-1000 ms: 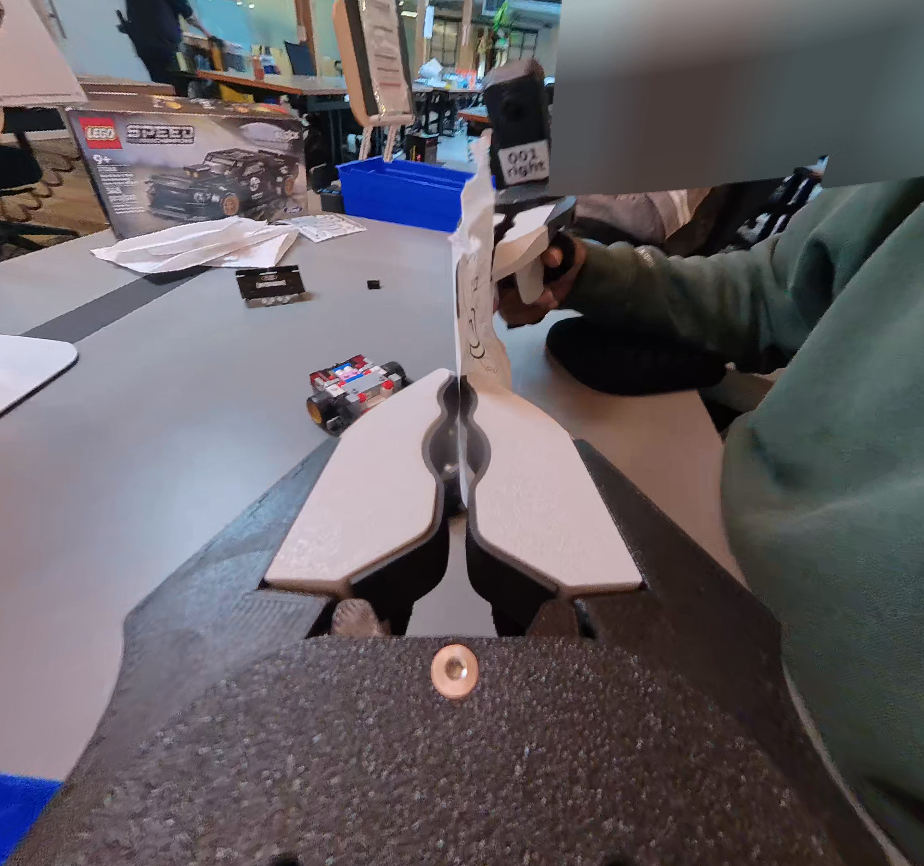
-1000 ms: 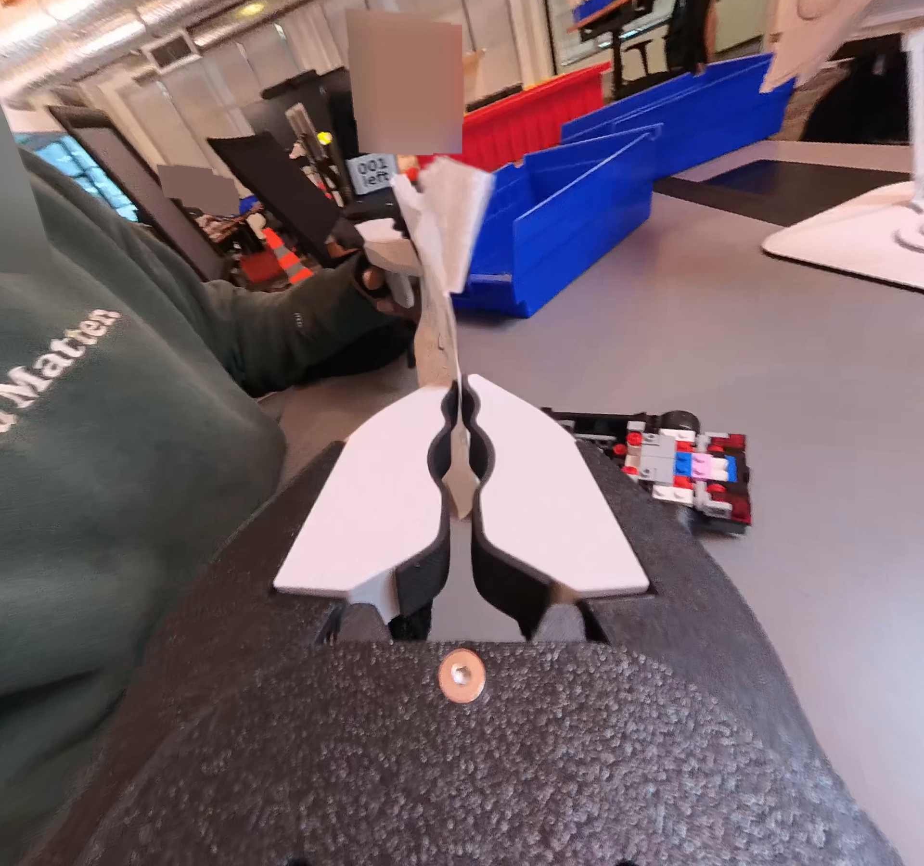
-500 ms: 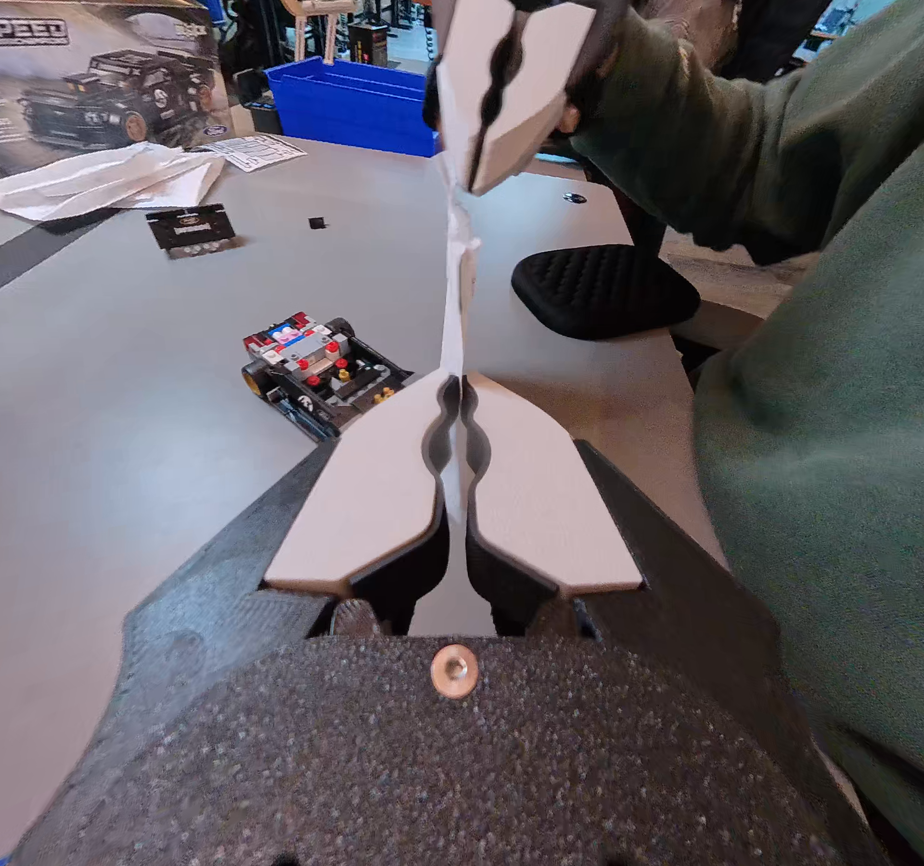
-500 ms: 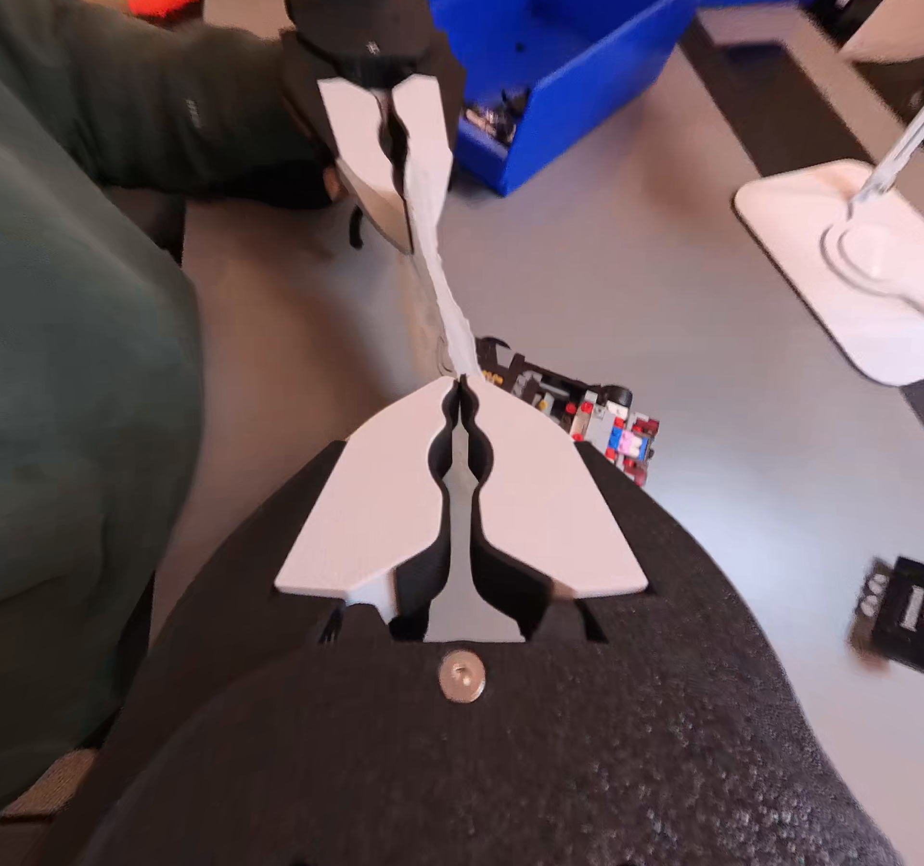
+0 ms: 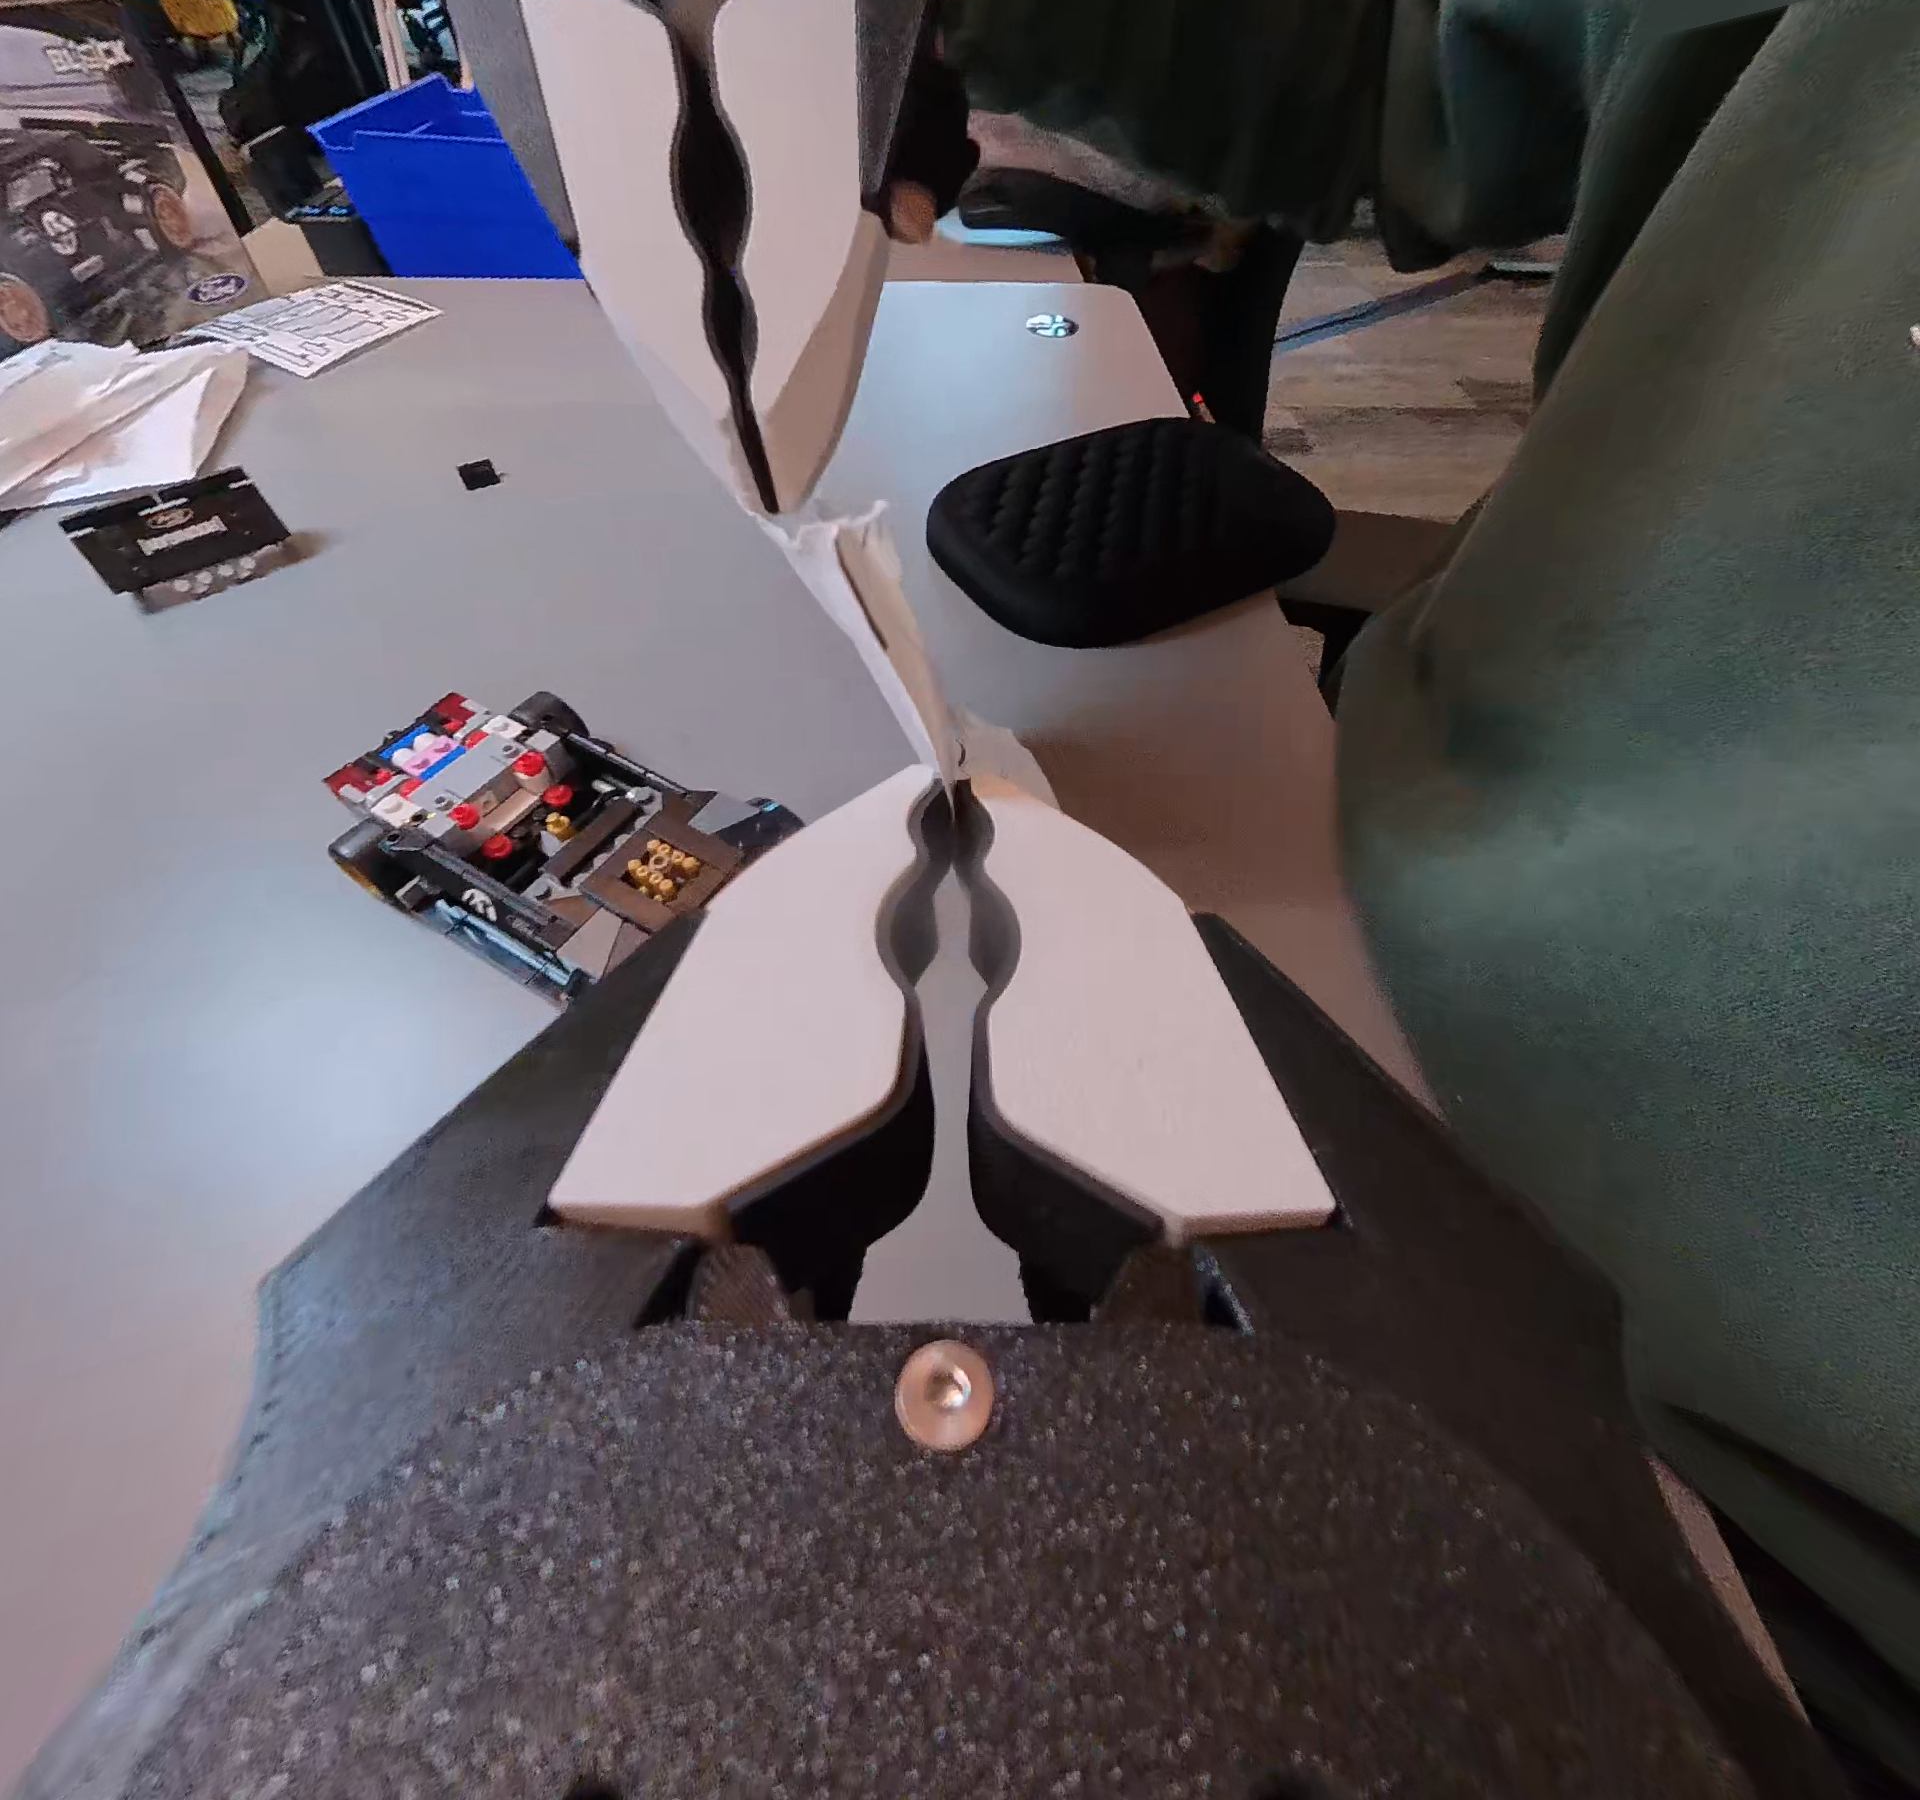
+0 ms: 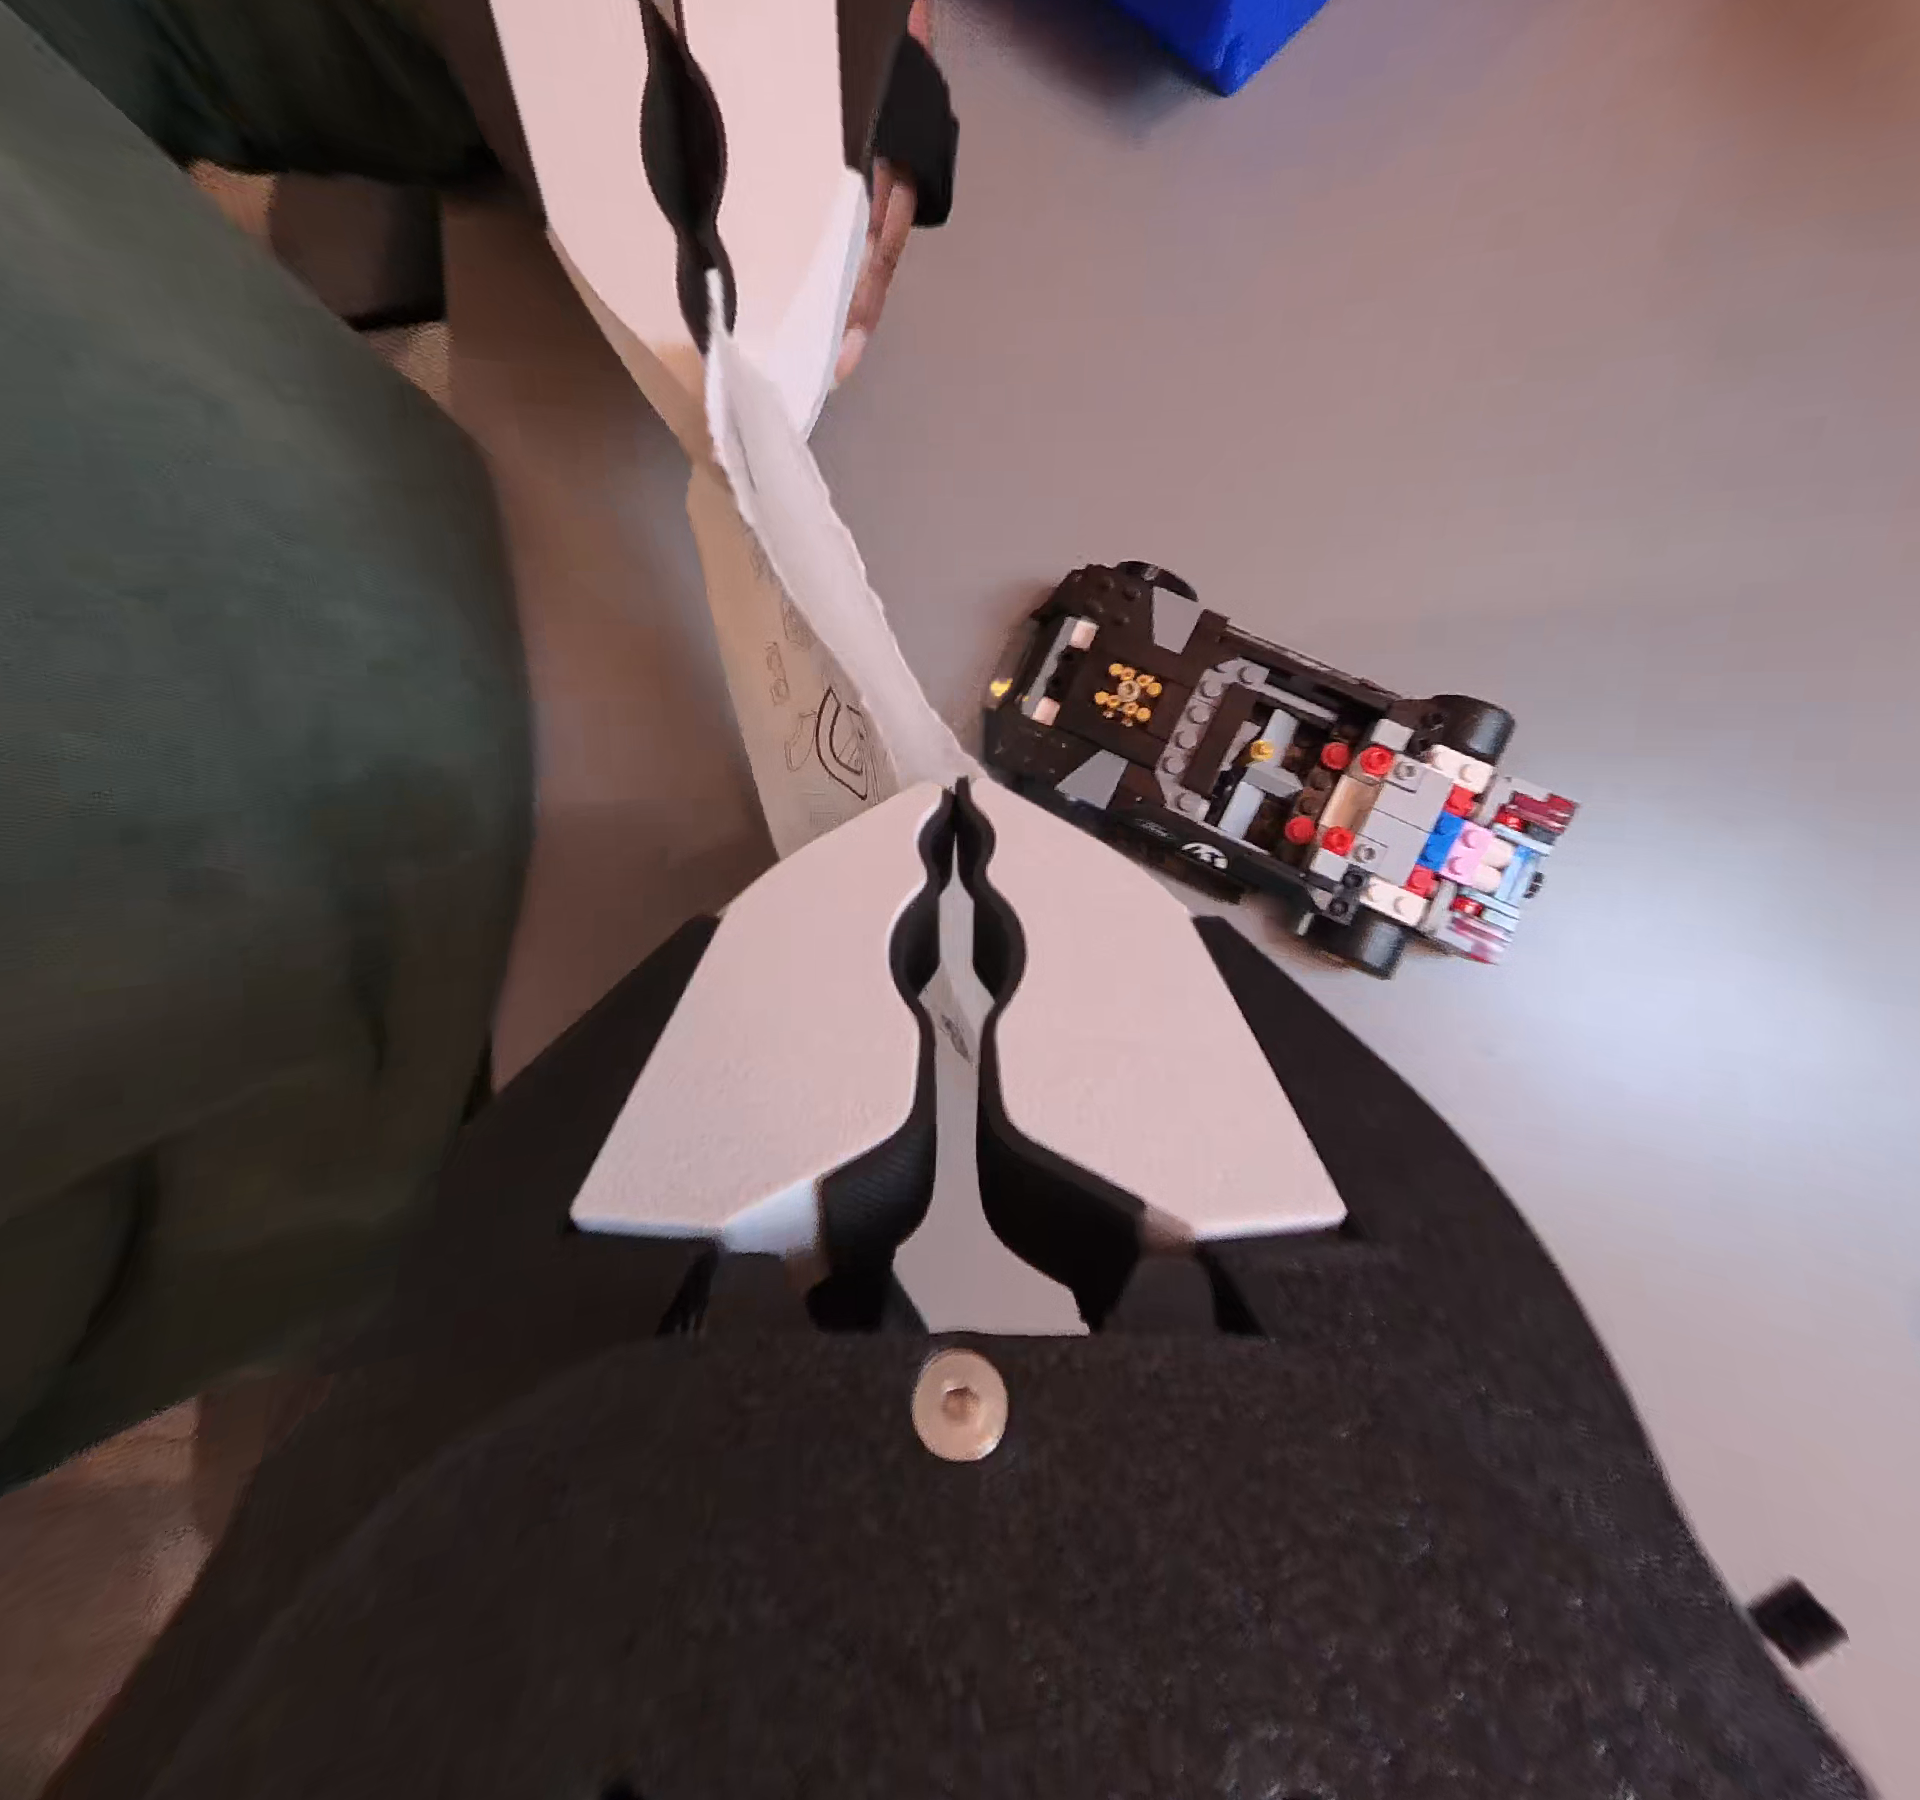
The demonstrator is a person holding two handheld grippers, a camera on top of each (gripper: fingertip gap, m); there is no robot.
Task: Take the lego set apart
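Observation:
A partly built black Lego car [image 5: 520, 836] with red, blue and pink bricks lies on the grey table [image 5: 260, 1075]; it also shows in the right wrist view [image 6: 1278, 763]. My left gripper [image 5: 951, 794] is shut on one end of a white paper bag [image 5: 873, 607]. My right gripper [image 6: 956, 794] is shut on the other end of the bag [image 6: 810, 524]. The bag is stretched between them above the table's near edge, with a ragged edge. Each gripper shows opposite the other: the right one [image 5: 764, 493] and the left one [image 6: 727, 327]. The car lies beside the bag, untouched.
A Lego box [image 5: 73, 192], crumpled white bags [image 5: 104, 410], a printed sheet [image 5: 312, 322], a black plate piece [image 5: 177, 535] and a small black piece [image 5: 478, 474] lie at the far left. A blue bin [image 5: 436, 181] stands behind. A black chair armrest [image 5: 1132, 529] is beside the table. The grippers' ends are close to 8 cm from one another. The right tips stand about 30 cm off the black plate piece [image 5: 177, 535].
Both grippers have tilted down toward the table and come closer together, still holding the paper bag. The car now shows more from above.

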